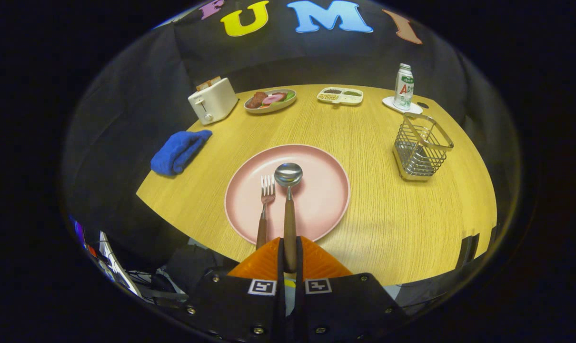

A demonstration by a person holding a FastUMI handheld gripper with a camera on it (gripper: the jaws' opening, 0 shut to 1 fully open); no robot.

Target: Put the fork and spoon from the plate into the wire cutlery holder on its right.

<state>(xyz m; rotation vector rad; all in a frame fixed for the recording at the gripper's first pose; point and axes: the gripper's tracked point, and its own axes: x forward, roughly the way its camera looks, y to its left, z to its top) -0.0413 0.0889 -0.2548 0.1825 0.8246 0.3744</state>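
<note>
The gripper has its 2 fingers closed on the spoon handle, the bowl reaching forward over the pink plate. The fork lies just left of the spoon on the plate, its handle end beside the left finger. The wire holder stands to the right on the wooden table, well apart from the plate.

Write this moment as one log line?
gripper: shut on wooden-handled steel spoon | wooden-handled fork: on round pink plate | wire cutlery holder: right of plate
</note>
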